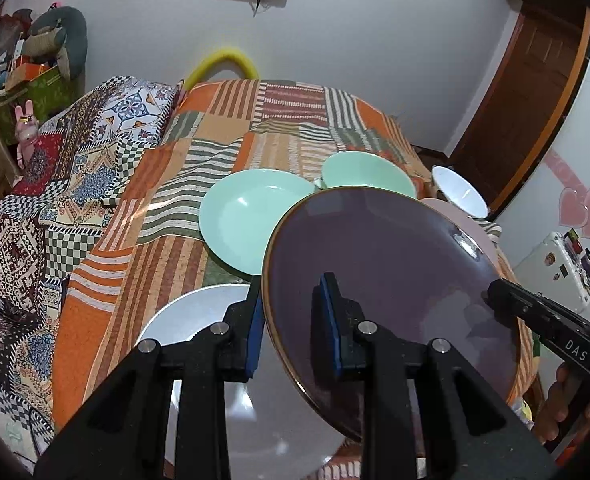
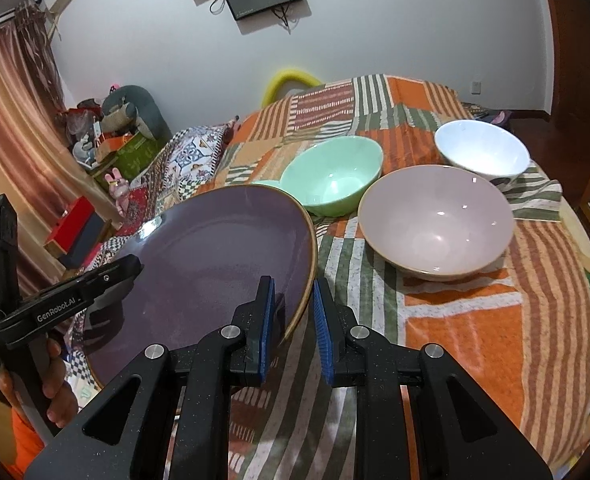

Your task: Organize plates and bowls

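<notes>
Bedspread (image 2: 455,320) free nr front, pink bowl (image 2: 435,220), green bowl (image 2: 331,176) blocking beyond

I see the big plate (image 2: 215,264) lifted at left above the bedspread (image 2: 455,320) — three bowls behind and right of it: one (image 2: 335,176) at left, one (image 2: 435,220) nearer, one (image 2: 481,150) farthest right.

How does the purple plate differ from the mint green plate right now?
The gold-rimmed purple plate is lifted and tilted, gripped at opposite rims by the left gripper and the right gripper; the mint green plate lies flat on the striped orange bedspread, untouched. The purple plate is dark with a contrasting rim; the green one is pale and plain. Both are round, shallow and empty.
</notes>
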Available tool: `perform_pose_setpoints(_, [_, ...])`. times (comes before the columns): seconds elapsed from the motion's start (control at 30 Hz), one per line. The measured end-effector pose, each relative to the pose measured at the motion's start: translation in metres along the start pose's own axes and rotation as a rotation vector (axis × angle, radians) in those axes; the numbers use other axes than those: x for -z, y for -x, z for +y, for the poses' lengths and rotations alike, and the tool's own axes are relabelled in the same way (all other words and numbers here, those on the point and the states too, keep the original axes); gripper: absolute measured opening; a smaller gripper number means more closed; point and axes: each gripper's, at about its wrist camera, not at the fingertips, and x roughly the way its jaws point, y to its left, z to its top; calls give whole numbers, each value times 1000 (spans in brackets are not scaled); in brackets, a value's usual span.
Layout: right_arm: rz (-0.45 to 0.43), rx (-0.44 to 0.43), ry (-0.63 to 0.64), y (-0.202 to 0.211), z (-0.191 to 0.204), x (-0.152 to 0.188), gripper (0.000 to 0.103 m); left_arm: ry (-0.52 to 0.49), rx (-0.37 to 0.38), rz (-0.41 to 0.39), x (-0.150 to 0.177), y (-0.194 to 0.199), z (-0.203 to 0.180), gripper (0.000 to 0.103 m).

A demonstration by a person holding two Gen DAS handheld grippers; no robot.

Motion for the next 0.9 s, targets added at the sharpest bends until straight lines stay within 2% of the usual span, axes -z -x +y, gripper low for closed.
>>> perform_pose_setpoints(0.53, [-76, 31, -27, 46, -15, 18, 19, -90, 32, -31, 16, 36, -43, 27])
perform_pose_setpoints(0.9, [-80, 63, -76, 61, -42, 34, 19, -175, 56, 20, 24, 27, -76, 27])
